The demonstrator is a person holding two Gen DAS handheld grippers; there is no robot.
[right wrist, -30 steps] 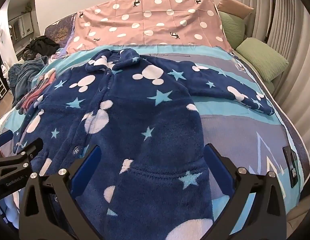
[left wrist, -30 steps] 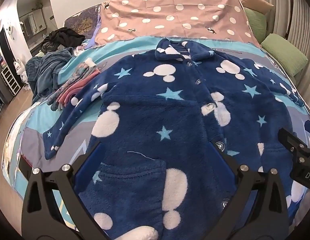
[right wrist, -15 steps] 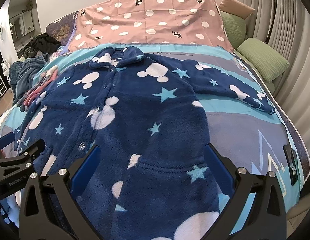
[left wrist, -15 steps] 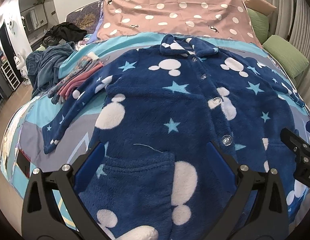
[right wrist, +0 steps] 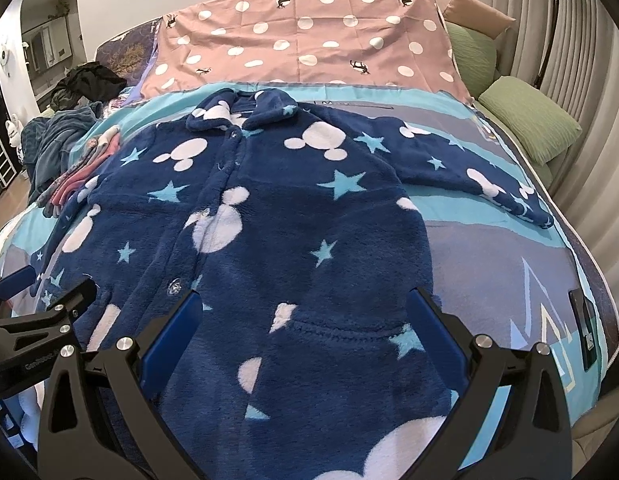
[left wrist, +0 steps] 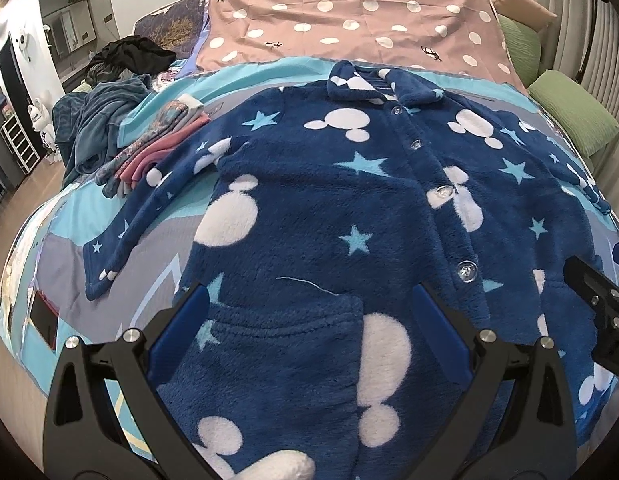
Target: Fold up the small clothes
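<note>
On the bed cover (left wrist: 149,248), found one blue fleece pyjama top (left wrist: 329,208) spread flat, buttoned front up, collar toward the headboard and hem nearest the tools. Judged laid out this way to expose both sleeves for folding inward.

Held the left gripper (left wrist: 307,300) above the hem, jaws wide apart, clamping nothing. Held the right gripper (right wrist: 303,302) alongside it over the hem, likewise apart and empty. Judged both poised one to each half of the garment, ready for a paired grasp.

Counted:
- two sleeves, each stretched outward
- four buttons visible in the left wrist view
- two front pockets

Noted one folded stack (left wrist: 149,156) just beside the left-hand sleeve, probably finished items, and two green pillows (left wrist: 569,112).
</note>
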